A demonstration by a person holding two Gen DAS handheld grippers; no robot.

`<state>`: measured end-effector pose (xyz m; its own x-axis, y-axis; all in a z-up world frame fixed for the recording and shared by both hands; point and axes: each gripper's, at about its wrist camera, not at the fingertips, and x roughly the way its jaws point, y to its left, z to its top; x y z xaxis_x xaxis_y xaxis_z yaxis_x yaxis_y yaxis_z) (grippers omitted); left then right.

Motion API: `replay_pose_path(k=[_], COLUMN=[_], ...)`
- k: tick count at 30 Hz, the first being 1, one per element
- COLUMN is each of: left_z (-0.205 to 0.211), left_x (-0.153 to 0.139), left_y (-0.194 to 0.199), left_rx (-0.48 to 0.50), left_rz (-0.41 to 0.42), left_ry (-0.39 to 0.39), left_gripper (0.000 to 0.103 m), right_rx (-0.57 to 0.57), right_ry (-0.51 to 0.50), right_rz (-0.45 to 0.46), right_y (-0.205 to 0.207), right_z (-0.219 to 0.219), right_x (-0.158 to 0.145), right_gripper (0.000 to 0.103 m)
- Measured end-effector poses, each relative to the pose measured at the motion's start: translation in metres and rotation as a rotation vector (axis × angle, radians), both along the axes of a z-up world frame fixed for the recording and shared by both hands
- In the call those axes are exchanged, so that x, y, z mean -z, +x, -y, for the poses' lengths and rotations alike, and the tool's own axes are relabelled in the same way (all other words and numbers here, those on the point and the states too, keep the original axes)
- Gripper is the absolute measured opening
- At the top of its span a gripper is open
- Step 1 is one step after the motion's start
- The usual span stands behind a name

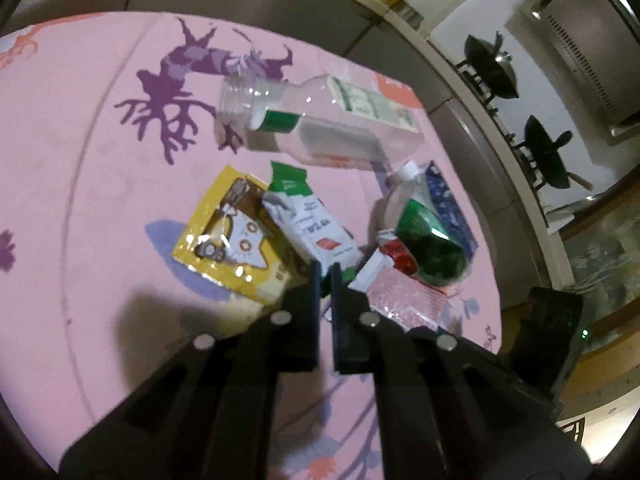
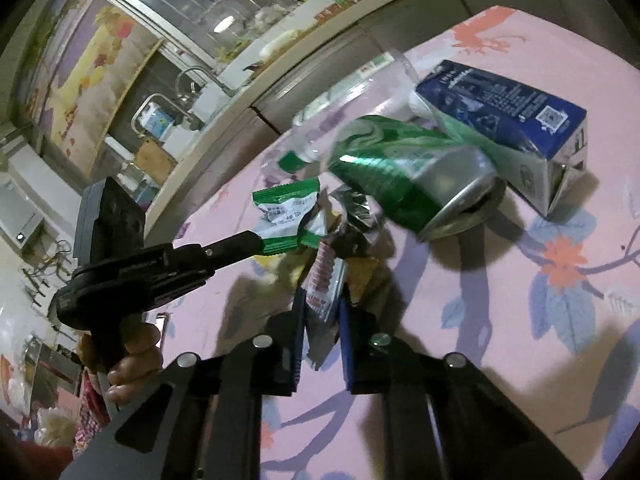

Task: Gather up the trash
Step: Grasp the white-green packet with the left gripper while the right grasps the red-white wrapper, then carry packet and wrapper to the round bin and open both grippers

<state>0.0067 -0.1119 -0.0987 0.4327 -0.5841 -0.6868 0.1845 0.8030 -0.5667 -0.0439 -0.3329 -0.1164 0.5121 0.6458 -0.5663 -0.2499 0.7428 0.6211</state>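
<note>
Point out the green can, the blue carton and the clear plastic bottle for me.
green can (image 2: 384,176), right wrist view, on its side wall.
blue carton (image 2: 500,100), right wrist view, on its blue top face.
clear plastic bottle (image 1: 320,136), left wrist view, on its clear body.

Blue carton (image 2: 516,120) — QR code; print unreadable.

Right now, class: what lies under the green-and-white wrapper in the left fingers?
Under the green-and-white wrapper lies the yellow snack packet, partly covered along its right edge, on the pink tablecloth. Whether anything else sits beneath the wrapper cannot be seen.
</note>
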Motion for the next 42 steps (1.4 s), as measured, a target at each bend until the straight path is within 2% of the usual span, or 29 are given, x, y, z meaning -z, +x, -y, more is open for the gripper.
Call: replay_pose_path(k=[4,9,11,15,22,30,42], left_z=[-0.01,-0.015,-0.014,-0.001,0.017,0.028,0.067], left_x=[-0.014,-0.032,-0.037,-0.041,-0.027,-0.026,-0.062], left_y=[-0.026,-0.064,-0.077,-0.1,-0.112,-0.115,-0.104], left_rx=[0.004,0.003,0.0,-0.014,-0.006,-0.012,0.05], left_rz=[0.038,0.1,0.123,0.175,0.164,0.16,0.236], left_ry=[0.002,0.053,0.092,0.233,0.344,0.401,0.409], left_gripper=[0.003,0.003,0.003,0.003,0.003,0.003,0.003], right_rx=[-0.039,-0.072,-0.074,-0.067,-0.052,-0.016,0.082], right_ry=[0.041,0.066,0.075,0.072,0.072,0.12,0.184], right_rz=[0.012,0.037,0.046,0.056,0.011,0.004,0.066], right_y=[-0.019,-0.035,-0.041,-0.048,-0.059,-0.065,-0.063], right_z=[0.0,-0.004,-0.003,0.001,0.013,0.034,0.084], right_x=[-0.008,-0.021,-0.026,-0.028,-0.011,-0.01,-0.028], right_gripper=[0.013,0.013,0.013,0.013,0.012,0.013,0.013])
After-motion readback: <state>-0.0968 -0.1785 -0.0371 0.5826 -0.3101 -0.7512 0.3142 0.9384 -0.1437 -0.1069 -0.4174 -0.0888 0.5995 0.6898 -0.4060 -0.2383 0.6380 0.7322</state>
